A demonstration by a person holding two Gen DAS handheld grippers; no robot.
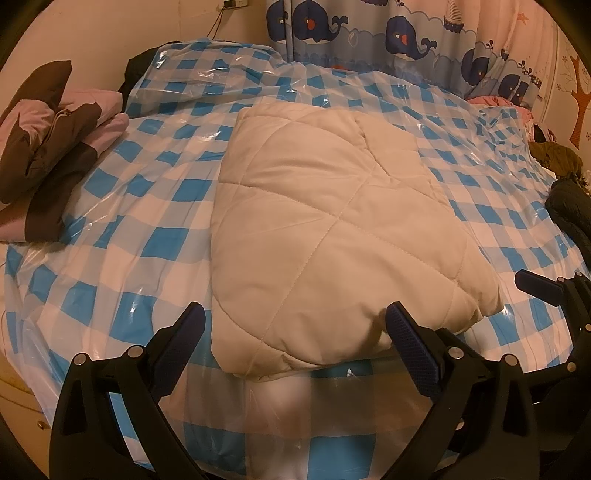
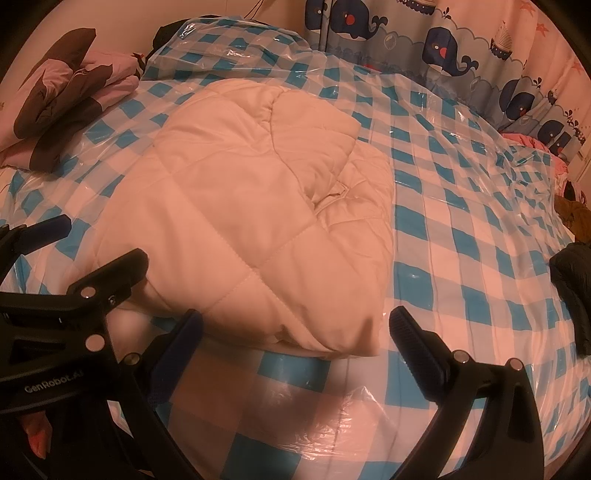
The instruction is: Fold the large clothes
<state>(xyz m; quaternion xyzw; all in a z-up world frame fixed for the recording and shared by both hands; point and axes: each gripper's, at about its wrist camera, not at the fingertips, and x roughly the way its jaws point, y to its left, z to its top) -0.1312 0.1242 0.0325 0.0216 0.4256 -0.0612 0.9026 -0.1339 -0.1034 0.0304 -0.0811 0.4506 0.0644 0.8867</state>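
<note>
Folded cream quilted jacket [image 1: 332,236] lies mid-frame on the blue-checked plastic sheet [image 1: 155,206].

The left gripper [image 1: 295,325] and the right gripper [image 2: 295,328] both sit at the bottom of their frames, jaws spread apart and empty, just short of the jacket's near edge. A pink-and-brown folded garment [image 1: 48,155] rests upper left.

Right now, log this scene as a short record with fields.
surface: bed under checked plastic sheet
main item: cream quilted jacket, folded into a bundle, lying mid-bed
left gripper: open, empty, at the bundle's near edge
right gripper: open, empty, at the bundle's near edge
other clothes: pink and brown pile at far left; dark clothes at right edge
backdrop: whale curtain
</note>
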